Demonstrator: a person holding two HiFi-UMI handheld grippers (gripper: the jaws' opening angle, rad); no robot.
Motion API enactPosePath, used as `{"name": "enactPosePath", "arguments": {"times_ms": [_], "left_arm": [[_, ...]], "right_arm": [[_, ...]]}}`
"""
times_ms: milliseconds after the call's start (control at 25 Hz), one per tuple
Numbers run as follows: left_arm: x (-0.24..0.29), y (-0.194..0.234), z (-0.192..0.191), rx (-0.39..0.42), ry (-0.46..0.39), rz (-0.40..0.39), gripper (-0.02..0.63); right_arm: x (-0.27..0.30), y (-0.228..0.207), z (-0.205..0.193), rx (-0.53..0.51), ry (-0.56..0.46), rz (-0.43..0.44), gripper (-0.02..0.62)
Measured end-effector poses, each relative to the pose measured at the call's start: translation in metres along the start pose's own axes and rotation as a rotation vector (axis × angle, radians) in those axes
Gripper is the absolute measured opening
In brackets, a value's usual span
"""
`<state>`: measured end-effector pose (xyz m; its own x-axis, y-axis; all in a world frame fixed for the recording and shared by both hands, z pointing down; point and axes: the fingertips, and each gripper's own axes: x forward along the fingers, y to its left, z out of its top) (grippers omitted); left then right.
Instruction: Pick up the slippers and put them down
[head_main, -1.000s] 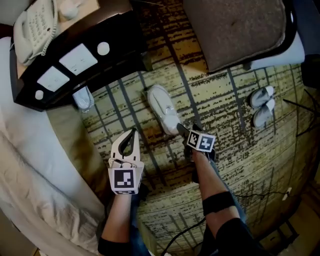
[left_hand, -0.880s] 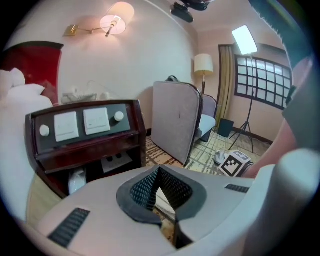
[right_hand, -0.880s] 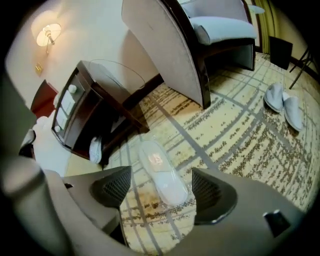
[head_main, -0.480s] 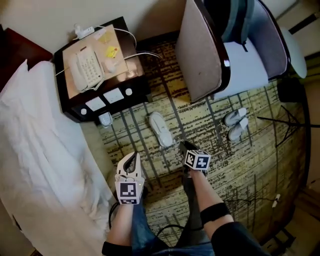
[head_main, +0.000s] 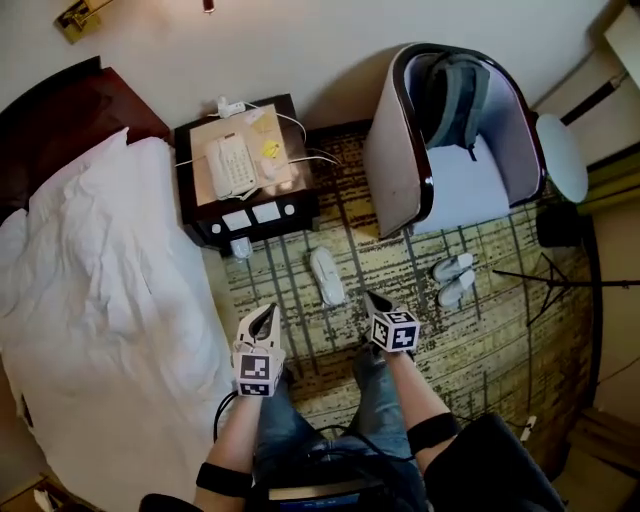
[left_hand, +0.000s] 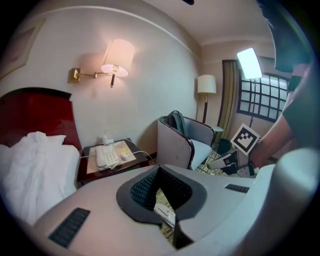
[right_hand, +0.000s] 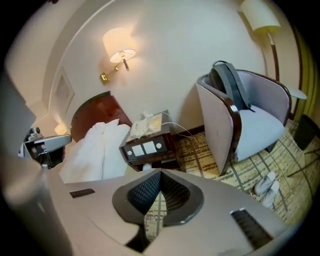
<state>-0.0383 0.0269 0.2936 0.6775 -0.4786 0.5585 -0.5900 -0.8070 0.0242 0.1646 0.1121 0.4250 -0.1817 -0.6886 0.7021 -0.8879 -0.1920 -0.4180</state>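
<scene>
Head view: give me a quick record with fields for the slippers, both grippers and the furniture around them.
Single slipper: on the carpet, in front of the nightstand, held by nothing
Pair of slippers: side by side on the carpet beside the armchair
Left gripper: shut, empty
Right gripper: jaws just closed, shut, nothing between them
Bed: left of the nightstand

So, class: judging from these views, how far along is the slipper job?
Done: white slippers lie on the carpet by the nightstand. In hand: nothing; left tool shut, right tool just closed, both empty. Left: seemingly nothing, unless the second pair counts.
</scene>
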Motion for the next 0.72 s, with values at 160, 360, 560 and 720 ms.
{"name": "enactPosePath", "arguments": {"times_ms": [160,360,560,720], "left_arm": [[-0.032,0.010,0.029,-0.034,-0.025,0.033,0.000],[-0.062,0.027,0.055,-0.068,-0.044,0.090,0.000],[-0.088,0.035,0.073,-0.093,-0.070,0.106,0.000],[-0.105,0.045,0.070,-0.144,-0.082,0.136,0.000]], "right_arm": [[-0.037,0.050,0.051,-0.100,-0.061,0.078,0.002],[-0.068,0.098,0.092,-0.184,-0.093,0.123,0.002],[-0.086,0.138,0.120,-0.267,-0.110,0.146,0.002],[-0.102,0.168,0.134,-0.292,-0.139,0.189,0.002]]}}
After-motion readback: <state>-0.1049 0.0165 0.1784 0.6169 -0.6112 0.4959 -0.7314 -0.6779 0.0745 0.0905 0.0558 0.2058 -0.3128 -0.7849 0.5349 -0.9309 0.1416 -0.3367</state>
